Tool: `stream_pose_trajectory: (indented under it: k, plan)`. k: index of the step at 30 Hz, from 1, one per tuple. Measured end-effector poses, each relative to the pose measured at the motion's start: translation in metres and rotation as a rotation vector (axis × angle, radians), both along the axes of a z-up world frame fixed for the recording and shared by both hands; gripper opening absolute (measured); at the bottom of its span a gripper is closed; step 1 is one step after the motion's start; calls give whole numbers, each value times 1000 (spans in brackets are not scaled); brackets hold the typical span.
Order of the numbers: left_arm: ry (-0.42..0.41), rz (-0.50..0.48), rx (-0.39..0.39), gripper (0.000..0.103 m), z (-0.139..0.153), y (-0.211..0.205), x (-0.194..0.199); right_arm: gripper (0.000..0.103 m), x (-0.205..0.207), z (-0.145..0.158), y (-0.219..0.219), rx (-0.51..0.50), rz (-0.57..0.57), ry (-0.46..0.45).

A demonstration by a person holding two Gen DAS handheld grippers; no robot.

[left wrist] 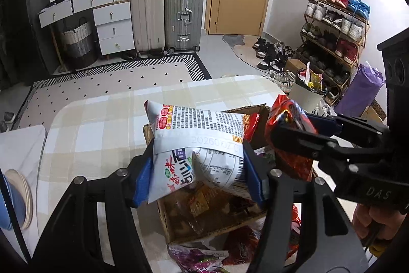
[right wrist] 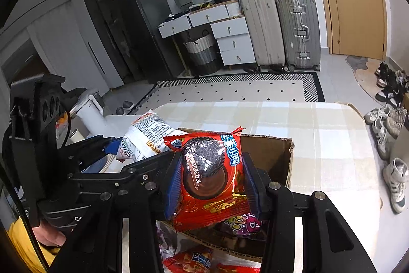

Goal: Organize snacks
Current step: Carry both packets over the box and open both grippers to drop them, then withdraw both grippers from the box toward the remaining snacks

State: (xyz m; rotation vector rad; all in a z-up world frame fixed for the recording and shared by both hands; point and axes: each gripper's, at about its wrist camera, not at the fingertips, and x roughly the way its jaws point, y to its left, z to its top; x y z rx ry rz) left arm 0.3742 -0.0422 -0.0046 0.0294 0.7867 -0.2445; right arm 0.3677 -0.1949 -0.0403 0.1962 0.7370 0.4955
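Left wrist view, left gripper point(left wrist: 196, 170) jaws pinching crinkly white packet point(left wrist: 196, 142), right gripper point(right wrist: 212, 181) jaws pinching glossy red cookie pack point(right wrist: 209, 186), above corrugated cardboard box point(right wrist: 271, 152)

The table point(left wrist: 102, 119) had a checked cloth on it, with an open cardboard box point(left wrist: 179, 227) and loose snack packets point(left wrist: 199, 257) sitting right on top.

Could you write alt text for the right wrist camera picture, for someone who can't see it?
The right gripper clamps a red cookie packet above an open cardboard box on a checked table. At left, the left gripper holds a white snack bag.
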Motion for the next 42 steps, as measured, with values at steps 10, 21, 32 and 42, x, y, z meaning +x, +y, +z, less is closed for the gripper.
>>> stream_pose_trajectory:
  k: [10, 21, 32, 42]
  plan:
    - [-31, -5, 76, 63, -23, -17, 7, 44, 8, -11, 2, -18, -18, 13]
    - [-30, 3, 45, 70, -23, -5, -15, 44, 9, -21, 2, -28, -34, 30]
    - [-96, -15, 64, 75, -13, 1, -60, 52, -2, -9, -10, -25, -76, -3]
    - [-198, -44, 60, 80, 29, 1, -130, 64, -58, 47, -12, 15, -56, -126]
